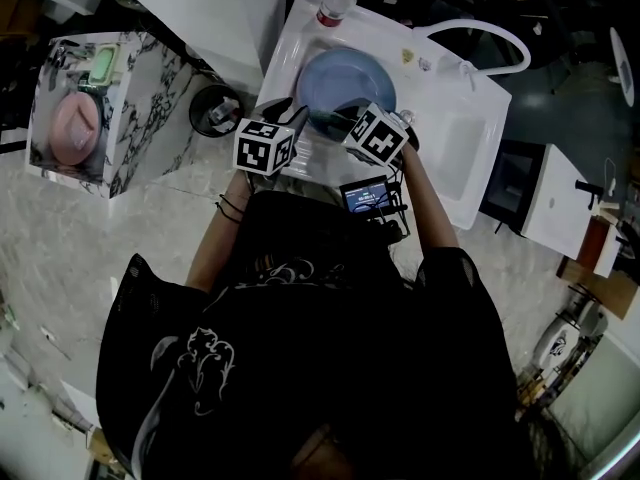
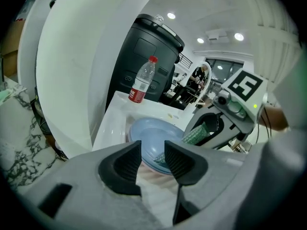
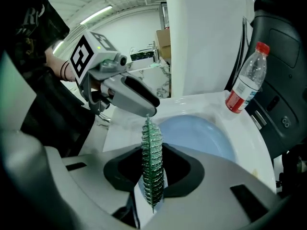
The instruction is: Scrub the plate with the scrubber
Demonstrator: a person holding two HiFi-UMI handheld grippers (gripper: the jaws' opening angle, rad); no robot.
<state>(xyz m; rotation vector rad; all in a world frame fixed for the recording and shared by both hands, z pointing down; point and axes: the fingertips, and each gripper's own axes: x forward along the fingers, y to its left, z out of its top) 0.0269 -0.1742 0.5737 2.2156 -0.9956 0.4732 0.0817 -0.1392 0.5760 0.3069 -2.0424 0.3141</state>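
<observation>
A light blue plate (image 1: 345, 78) lies in the white sink (image 1: 470, 138). My right gripper (image 1: 338, 123) is shut on a green scrubber (image 3: 152, 162), held edge-on between its jaws just above the plate's near rim (image 3: 196, 138). In the left gripper view the same scrubber (image 2: 194, 135) pokes down from the right gripper (image 2: 211, 128) toward the plate (image 2: 148, 138). My left gripper (image 2: 153, 162) hovers at the plate's near-left rim with a narrow gap between its pads and nothing in it. Its tip nearly meets the scrubber's top.
A water bottle with a red cap (image 1: 337, 1) stands at the sink's far edge. A white looped hose (image 1: 480, 43) lies at the back right. A black bin (image 1: 215, 108) and a marble cabinet (image 1: 130, 138) holding a pink dish stand to the left.
</observation>
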